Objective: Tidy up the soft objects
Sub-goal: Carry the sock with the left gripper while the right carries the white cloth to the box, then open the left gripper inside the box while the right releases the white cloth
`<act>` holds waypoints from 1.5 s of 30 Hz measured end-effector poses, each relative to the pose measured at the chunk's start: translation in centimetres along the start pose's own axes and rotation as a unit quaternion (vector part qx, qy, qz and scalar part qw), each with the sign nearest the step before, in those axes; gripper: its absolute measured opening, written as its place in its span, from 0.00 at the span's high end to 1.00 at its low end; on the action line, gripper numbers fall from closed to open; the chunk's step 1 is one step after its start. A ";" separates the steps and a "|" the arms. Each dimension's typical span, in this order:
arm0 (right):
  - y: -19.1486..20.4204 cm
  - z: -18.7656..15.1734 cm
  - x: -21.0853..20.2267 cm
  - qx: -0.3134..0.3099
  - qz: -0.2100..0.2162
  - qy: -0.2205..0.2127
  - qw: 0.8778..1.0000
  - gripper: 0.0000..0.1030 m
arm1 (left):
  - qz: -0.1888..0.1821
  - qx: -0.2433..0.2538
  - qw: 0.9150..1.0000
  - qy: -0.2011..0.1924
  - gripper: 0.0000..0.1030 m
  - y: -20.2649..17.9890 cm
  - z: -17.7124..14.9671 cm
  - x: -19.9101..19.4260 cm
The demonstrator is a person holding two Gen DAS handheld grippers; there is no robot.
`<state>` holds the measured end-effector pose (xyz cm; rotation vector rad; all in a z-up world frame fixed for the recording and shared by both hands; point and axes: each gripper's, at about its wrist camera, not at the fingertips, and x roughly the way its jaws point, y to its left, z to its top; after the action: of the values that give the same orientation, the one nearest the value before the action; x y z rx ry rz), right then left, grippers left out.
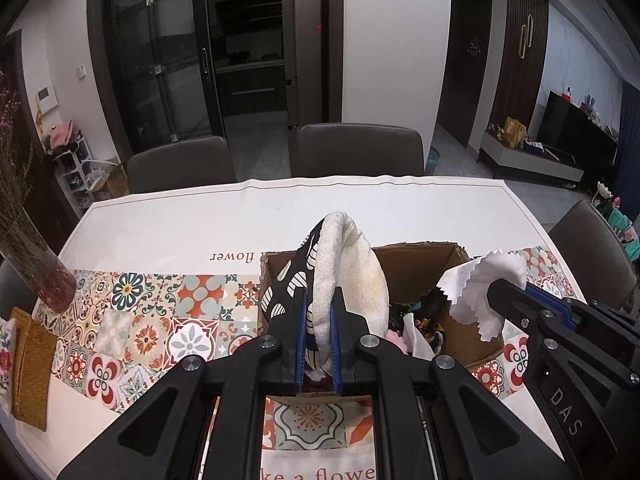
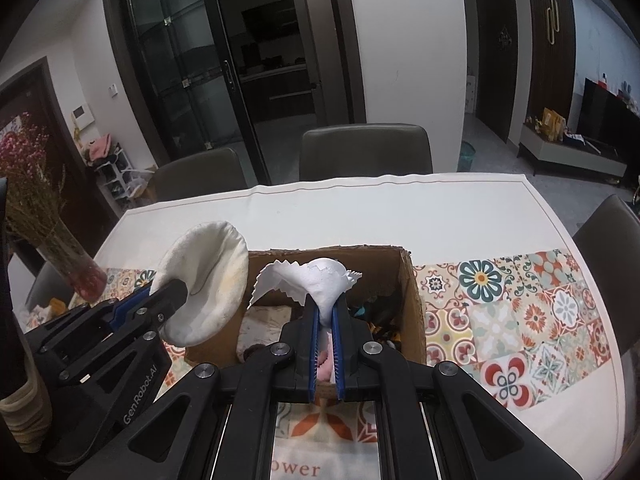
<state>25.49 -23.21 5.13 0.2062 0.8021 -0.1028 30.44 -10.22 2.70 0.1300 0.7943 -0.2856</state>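
Observation:
My left gripper [image 1: 318, 304] is shut on a cream fabric pad with a black-and-white patterned side [image 1: 352, 264], held upright over the left part of an open cardboard box [image 1: 452, 256]. It also shows in the right wrist view [image 2: 208, 288], at the box's left edge. My right gripper [image 2: 326, 304] is shut on a white cloth with zigzag edges [image 2: 316, 280], held above the box [image 2: 408, 300]. In the left wrist view that cloth [image 1: 484, 288] hangs over the box's right side. Several soft items lie inside the box [image 2: 260, 324].
A tiled-pattern runner [image 2: 520, 320] crosses the white table [image 1: 200, 216]. A glass vase of dried flowers [image 1: 44, 276] stands at the left. A mustard cloth [image 1: 32, 364] lies at the left edge. Chairs [image 1: 356, 152] stand behind the table.

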 end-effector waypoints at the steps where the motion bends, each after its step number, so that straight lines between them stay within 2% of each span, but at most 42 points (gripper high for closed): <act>1: -0.1 0.0 0.3 0.001 -0.001 0.002 1.000 0.92 | -0.001 0.000 1.000 0.001 0.89 0.0 0.0 0.3; 14: -0.5 0.4 4.1 0.006 -0.003 0.035 0.999 0.92 | -0.007 0.000 0.999 0.033 0.88 0.0 0.0 4.4; 28: -0.9 0.4 5.8 0.007 -0.008 0.050 0.999 0.91 | -0.005 0.003 0.998 0.061 0.86 0.0 -0.4 6.8; 30: -0.9 0.4 5.9 0.007 -0.010 0.051 0.999 0.90 | -0.002 0.004 0.998 0.060 0.84 0.0 -0.5 6.9; 32: -1.0 0.4 6.0 0.008 -0.013 0.053 0.998 0.89 | 0.003 0.004 0.998 0.058 0.70 0.1 -0.5 6.8; 34: -1.0 0.4 6.0 0.011 -0.017 0.054 0.998 0.84 | 0.010 0.002 0.998 0.054 0.62 0.2 -0.4 6.6; 36: -1.2 0.4 6.0 0.014 -0.020 0.053 0.998 0.65 | 0.015 0.002 0.999 0.049 0.60 0.3 -0.4 6.4; 39: -1.3 0.4 5.5 0.018 -0.027 0.045 0.998 0.44 | 0.017 0.000 0.999 0.049 0.54 0.4 -0.4 6.3; 42: -1.4 0.5 5.2 0.020 -0.032 0.042 0.998 0.39 | 0.022 -0.002 0.999 0.046 0.51 0.6 -0.4 6.0; 45: -1.7 0.6 5.0 0.027 -0.036 0.043 0.998 0.36 | 0.027 -0.005 0.999 0.042 0.43 0.7 -0.3 5.6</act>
<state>29.08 -25.06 1.63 0.2332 0.8934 -0.1849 34.20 -10.60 -1.57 0.1544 0.8746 -0.2254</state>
